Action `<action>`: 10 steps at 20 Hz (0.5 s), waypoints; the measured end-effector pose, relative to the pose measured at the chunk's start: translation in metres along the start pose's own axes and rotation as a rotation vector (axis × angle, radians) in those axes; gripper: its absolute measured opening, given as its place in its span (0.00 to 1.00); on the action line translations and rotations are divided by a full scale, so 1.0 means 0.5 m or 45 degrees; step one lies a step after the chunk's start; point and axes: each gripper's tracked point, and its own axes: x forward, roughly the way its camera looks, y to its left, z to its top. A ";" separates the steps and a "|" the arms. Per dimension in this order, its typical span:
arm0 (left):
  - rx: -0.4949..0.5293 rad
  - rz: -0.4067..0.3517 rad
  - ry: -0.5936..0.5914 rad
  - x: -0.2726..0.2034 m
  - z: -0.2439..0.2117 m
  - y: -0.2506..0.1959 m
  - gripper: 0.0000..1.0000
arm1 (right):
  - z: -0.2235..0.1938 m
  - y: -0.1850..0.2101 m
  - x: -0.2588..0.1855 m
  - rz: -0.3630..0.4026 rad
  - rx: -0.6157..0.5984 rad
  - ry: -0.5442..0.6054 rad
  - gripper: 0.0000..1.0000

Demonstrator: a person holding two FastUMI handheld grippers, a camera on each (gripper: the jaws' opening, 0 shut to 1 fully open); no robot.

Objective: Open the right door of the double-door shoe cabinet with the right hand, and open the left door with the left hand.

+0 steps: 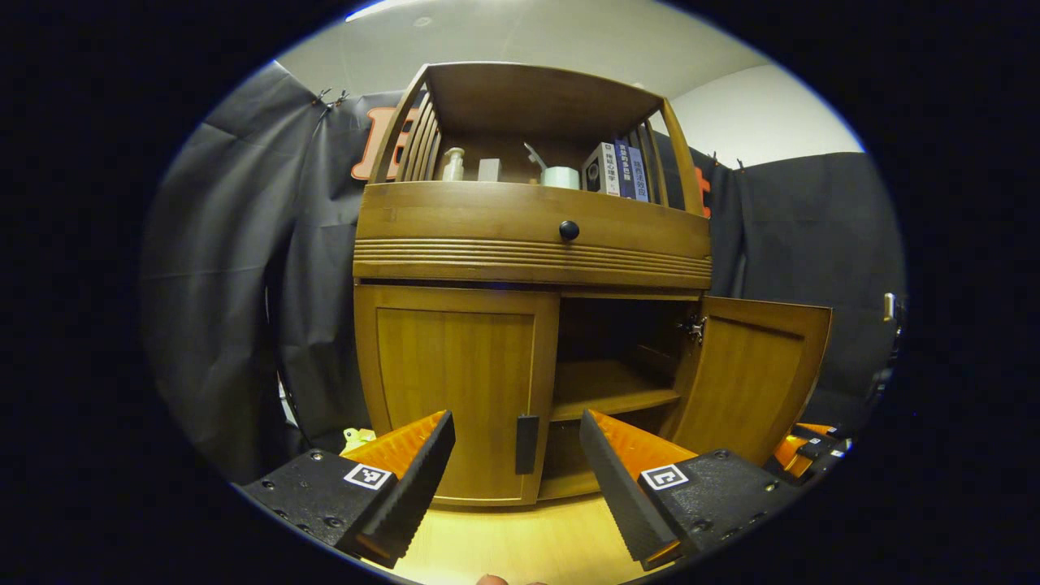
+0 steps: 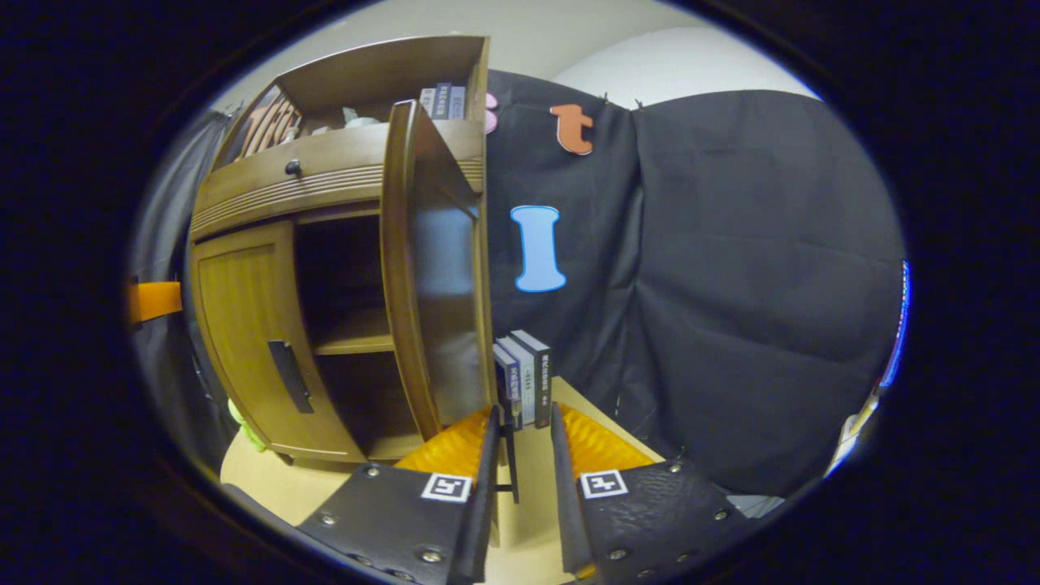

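Note:
The wooden shoe cabinet (image 1: 532, 227) stands ahead in the left gripper view. Its left door (image 1: 455, 390) is closed, with a dark handle (image 1: 526, 444) at its right edge. My left gripper (image 1: 516, 422) is open just in front of that handle, not touching it. The right door (image 1: 756, 374) is swung wide, baring an inner shelf (image 1: 609, 390). In the right gripper view that door (image 2: 439, 309) is seen from its free edge. Its thin dark handle (image 2: 509, 455) lies between the fingers of my right gripper (image 2: 524, 414), which stand slightly apart, with a gap beside the handle.
A drawer with a round knob (image 1: 569, 230) sits above the doors, and the top shelf holds a bottle, a cup and books (image 1: 621, 171). Three books (image 2: 524, 378) stand on the light wooden floor (image 1: 528, 544) beside the cabinet. Black cloth walls close in on all sides.

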 end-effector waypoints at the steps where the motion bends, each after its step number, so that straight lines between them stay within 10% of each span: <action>1: 0.001 -0.005 0.002 0.003 -0.002 -0.003 0.96 | 0.001 -0.013 0.001 -0.014 0.000 0.001 0.35; 10: 0.010 -0.029 0.010 0.033 -0.009 -0.021 0.96 | 0.010 -0.113 0.004 -0.176 -0.040 -0.016 0.41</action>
